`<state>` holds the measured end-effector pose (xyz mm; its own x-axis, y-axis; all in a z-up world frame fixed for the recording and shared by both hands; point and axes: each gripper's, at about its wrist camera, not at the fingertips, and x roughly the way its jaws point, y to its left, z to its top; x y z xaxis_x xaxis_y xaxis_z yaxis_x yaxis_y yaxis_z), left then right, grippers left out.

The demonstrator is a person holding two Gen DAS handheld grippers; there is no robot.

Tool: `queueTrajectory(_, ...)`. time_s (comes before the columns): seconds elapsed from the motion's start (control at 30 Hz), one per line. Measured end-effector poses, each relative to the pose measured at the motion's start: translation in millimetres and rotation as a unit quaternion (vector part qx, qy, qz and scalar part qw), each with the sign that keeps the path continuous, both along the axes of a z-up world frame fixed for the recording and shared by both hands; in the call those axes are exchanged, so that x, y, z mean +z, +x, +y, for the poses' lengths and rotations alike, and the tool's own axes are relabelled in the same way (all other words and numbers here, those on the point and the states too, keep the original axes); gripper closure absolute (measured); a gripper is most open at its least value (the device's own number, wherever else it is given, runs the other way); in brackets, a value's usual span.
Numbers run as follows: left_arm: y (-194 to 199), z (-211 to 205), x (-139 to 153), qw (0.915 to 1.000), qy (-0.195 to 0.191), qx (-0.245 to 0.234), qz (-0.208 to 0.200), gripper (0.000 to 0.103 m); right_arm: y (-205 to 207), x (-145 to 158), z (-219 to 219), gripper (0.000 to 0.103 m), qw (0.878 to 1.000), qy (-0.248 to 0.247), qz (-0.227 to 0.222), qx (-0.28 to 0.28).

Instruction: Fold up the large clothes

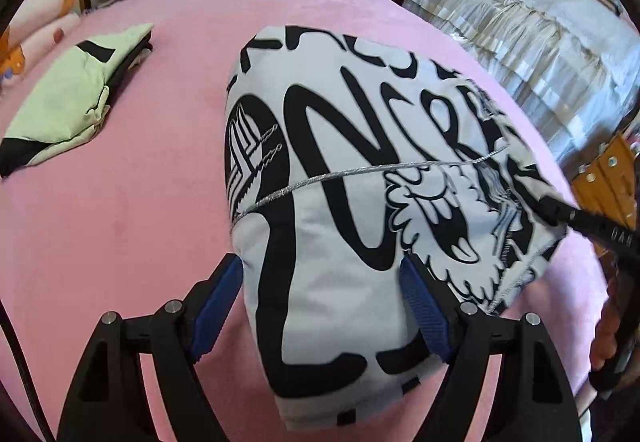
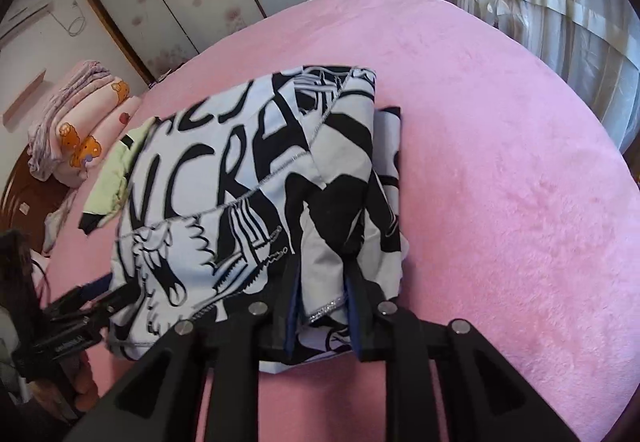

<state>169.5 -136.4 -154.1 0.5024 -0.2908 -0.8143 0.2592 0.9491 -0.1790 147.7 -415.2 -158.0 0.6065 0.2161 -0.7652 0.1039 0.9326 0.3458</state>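
A white garment with bold black lettering and a silver cord (image 1: 340, 178) lies folded into a thick bundle on the pink bed. My left gripper (image 1: 320, 306) is open, its blue pads (image 1: 218, 306) straddling the bundle's near end. My right gripper (image 2: 322, 302) is shut on a thick fold of the same garment (image 2: 248, 178) at its near edge. The right gripper's black fingers (image 1: 560, 214) also show in the left wrist view at the garment's right corner. The left gripper shows in the right wrist view (image 2: 76, 322) at the lower left.
A folded light-green and black garment (image 1: 76, 94) lies on the bed's far left. The pink blanket (image 2: 500, 202) covers the bed. Stacked pink quilts (image 2: 80, 130) sit at the head. A draped cream cabinet (image 1: 520, 22) and wardrobe doors (image 2: 180, 2) stand beyond.
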Motion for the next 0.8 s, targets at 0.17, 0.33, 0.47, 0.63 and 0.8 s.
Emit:
queueTrajectory(0.17, 20, 21, 26, 0.9995, -0.025, 0.010, -0.019, 0.022, 16, 38, -13, 0.026, 0.998, 0.011, -0.062, -0.028)
queueTrajectory(0.33, 77, 27, 28, 0.9982, -0.047, 0.036, 0.000, 0.022, 86, 22, -29, 0.025, 0.998, -0.012, -0.025, -0.049)
queueTrajectory(0.47, 113, 19, 14, 0.9971, -0.058, 0.038, 0.030, 0.022, 134, -13, -37, 0.028, 0.997, 0.036, 0.044, -0.052)
queueTrajectory(0.63, 127, 5, 10, 0.9978, -0.051, 0.037, 0.021, 0.024, 136, -14, -35, 0.099, 0.998, 0.014, 0.046, -0.029)
queueTrajectory(0.8, 126, -13, -3, 0.9995, -0.002, 0.033, -0.003, 0.023, 127, -47, -44, 0.097, 0.996, -0.002, 0.080, -0.046)
